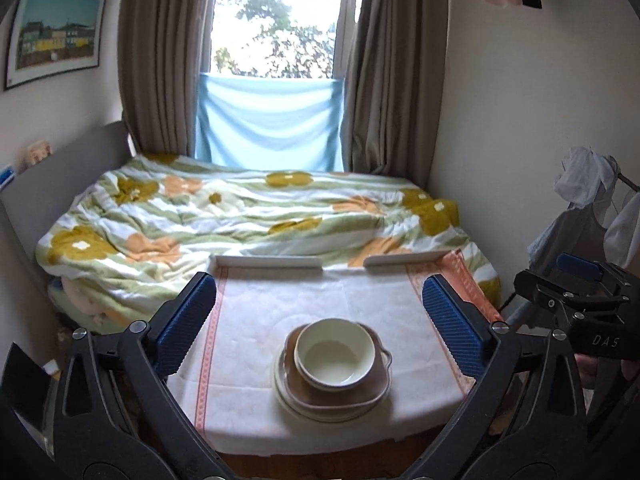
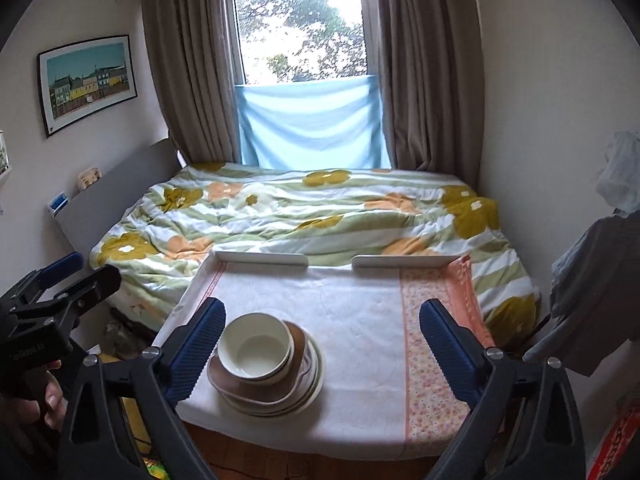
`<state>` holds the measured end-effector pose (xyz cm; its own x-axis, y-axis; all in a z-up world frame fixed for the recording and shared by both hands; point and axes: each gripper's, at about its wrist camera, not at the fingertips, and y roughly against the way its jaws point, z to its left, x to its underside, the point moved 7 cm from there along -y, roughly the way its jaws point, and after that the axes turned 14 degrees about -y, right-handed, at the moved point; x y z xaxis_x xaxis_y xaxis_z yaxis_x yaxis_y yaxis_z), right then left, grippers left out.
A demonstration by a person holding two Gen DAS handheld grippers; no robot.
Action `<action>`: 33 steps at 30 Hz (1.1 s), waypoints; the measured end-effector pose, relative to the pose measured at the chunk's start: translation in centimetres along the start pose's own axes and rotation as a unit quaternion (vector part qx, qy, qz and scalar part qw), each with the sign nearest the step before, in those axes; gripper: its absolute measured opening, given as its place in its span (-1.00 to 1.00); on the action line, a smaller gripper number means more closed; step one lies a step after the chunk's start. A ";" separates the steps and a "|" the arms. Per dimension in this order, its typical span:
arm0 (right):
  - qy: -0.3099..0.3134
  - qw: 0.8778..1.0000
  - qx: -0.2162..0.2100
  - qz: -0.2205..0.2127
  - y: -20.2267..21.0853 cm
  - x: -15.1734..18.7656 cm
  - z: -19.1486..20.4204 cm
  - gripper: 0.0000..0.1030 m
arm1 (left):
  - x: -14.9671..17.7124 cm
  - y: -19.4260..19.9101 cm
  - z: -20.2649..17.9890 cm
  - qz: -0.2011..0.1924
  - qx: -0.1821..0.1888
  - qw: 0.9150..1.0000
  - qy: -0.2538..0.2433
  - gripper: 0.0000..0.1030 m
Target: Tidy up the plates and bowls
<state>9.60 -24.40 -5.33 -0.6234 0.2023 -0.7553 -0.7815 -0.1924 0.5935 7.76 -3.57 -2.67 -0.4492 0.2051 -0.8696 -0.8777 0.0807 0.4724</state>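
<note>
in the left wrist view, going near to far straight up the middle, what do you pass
white bowl on the stack of plates → bare tablecloth → white rail at the table's far edge → flowered duvet → light blue cloth hung under the window → window
</note>
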 end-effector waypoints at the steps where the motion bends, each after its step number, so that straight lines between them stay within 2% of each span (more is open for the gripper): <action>1: 0.002 1.000 0.008 -0.014 0.3 -0.4 -0.2 0.99 | -0.3 0.5 -0.1 -0.013 -0.008 1.000 -0.003 0.99; 3: 0.009 0.999 0.018 -0.042 0.9 -0.7 -0.4 0.99 | -0.7 1.2 -0.3 -0.035 -0.018 0.999 -0.007 0.99; 6: 0.018 0.998 0.020 -0.061 1.1 -0.6 -0.3 0.99 | -0.7 1.7 -0.7 -0.052 -0.035 0.998 -0.014 0.99; 12: 0.008 0.996 0.032 -0.086 1.4 -0.6 -0.8 0.99 | 0.0 1.2 -1.3 -0.043 -0.052 0.997 -0.030 0.99; 33: 0.001 0.995 0.030 -0.094 1.3 -1.0 -0.7 0.98 | 0.0 1.0 -1.0 -0.049 -0.050 0.997 -0.039 0.99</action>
<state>9.24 -25.54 -4.01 -0.4654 0.2267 -0.8556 -0.8848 -0.0944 0.4563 6.69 -4.44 -2.30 -0.3491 0.2759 -0.8955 -0.9309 0.0071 0.3651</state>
